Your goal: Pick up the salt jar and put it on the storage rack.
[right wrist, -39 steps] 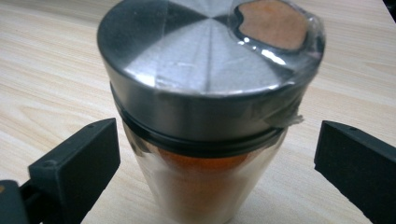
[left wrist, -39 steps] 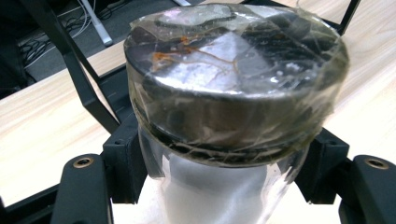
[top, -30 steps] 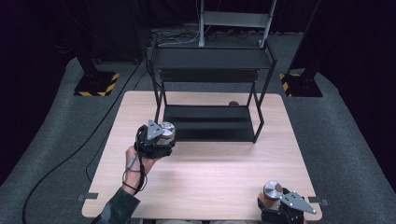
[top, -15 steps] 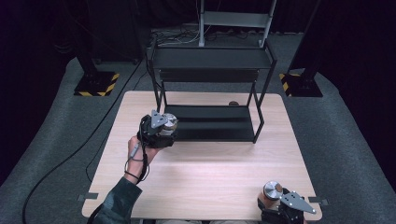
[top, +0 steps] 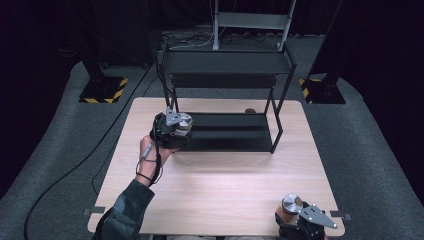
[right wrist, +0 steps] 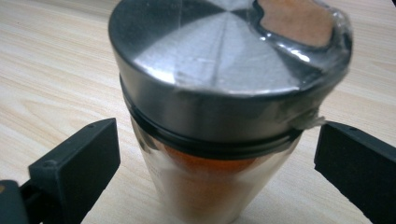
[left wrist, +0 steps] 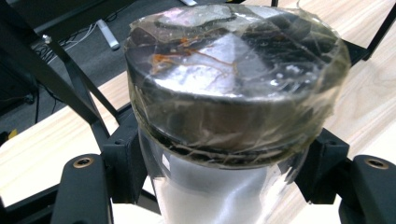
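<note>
My left gripper (top: 176, 131) is shut on a clear jar (top: 184, 120) with a metal lid, held above the table at the left front corner of a black two-tier rack (top: 227, 64). In the left gripper view the jar (left wrist: 233, 84) has film stretched over its lid and pale contents, with the gripper (left wrist: 222, 163) pressing on its body from both sides. At the table's front right corner my right gripper (top: 289, 210) stands open around a second metal-lidded jar (top: 291, 202). That jar (right wrist: 219, 70) holds orange powder, and the gripper (right wrist: 217, 158) has a gap to it on each side.
The rack's lower shelf (top: 230, 132) sits just off the wooden table (top: 225, 180), its top shelf higher. A small brown object (top: 249, 111) lies on the table behind the rack. Grey carpet, cables and black stands surround the table.
My left hand has carried its jar up and away from the person, toward the rack's left front post. The right gripper and its jar have stayed put.
</note>
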A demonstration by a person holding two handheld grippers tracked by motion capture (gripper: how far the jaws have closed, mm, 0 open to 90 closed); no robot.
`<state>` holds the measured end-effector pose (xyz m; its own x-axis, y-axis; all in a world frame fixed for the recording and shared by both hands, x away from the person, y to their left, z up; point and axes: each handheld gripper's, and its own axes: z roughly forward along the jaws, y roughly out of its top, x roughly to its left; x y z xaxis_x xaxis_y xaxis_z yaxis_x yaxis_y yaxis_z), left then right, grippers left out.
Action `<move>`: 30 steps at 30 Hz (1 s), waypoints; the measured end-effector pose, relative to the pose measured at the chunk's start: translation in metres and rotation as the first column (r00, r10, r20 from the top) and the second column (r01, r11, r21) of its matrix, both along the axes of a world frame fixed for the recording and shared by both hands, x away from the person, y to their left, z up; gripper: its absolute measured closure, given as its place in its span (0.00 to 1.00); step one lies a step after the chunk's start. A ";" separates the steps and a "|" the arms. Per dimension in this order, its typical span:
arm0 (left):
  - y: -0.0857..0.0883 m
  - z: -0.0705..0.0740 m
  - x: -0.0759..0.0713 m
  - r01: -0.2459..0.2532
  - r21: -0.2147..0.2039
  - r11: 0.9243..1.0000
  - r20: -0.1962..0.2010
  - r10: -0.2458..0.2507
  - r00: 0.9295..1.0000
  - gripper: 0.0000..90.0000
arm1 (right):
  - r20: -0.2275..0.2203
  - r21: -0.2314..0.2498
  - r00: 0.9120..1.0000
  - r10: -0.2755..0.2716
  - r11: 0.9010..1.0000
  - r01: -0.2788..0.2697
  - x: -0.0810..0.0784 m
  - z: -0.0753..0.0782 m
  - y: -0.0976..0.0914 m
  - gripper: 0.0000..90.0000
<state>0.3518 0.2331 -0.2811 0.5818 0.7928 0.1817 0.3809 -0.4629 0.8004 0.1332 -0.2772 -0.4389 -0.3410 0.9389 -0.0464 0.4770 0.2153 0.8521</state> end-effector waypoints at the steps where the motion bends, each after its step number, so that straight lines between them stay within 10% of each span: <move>1: -0.002 0.002 0.002 0.001 0.001 1.000 0.002 -0.001 1.000 0.34 | 0.001 0.000 1.000 0.000 1.000 0.000 0.000 0.000 0.000 0.00; 30: -0.018 0.025 0.034 -0.009 0.037 0.999 -0.008 0.009 1.000 0.34 | 0.001 0.004 1.000 0.002 1.000 -0.002 0.000 0.002 -0.002 0.00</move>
<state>0.3854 0.2147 -0.2557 0.5761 0.7909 0.2065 0.3919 -0.4889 0.7793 0.1327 -0.2789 -0.4373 -0.3426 0.9385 -0.0430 0.4754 0.2127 0.8537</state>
